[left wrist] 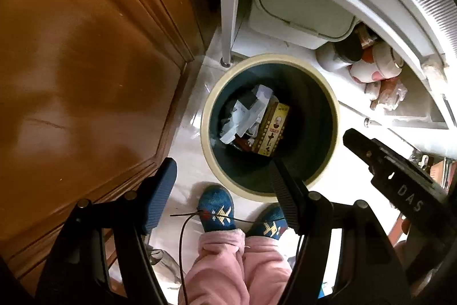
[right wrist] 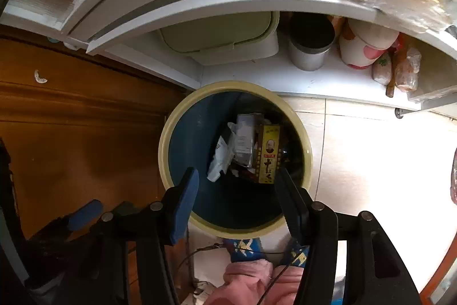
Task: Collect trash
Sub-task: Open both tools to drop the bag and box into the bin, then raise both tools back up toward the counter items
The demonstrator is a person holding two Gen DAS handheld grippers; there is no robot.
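Above the trash bin (right wrist: 168,139) holding a yellow box (right wrist: 268,155), both grippers' jaws gape wide, empty.

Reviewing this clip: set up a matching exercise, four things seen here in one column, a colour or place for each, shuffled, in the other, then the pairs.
Things:
1. trash bin
2. yellow box
3. metal canister
4. slippers

Descriptions:
A. on the white shelf beside the red-spotted jar
B. blue knit, on the person's feet
C. cream rim, dark blue inside
D. lying among crumpled paper in the bin

Pairs: 1-C, 2-D, 3-A, 4-B
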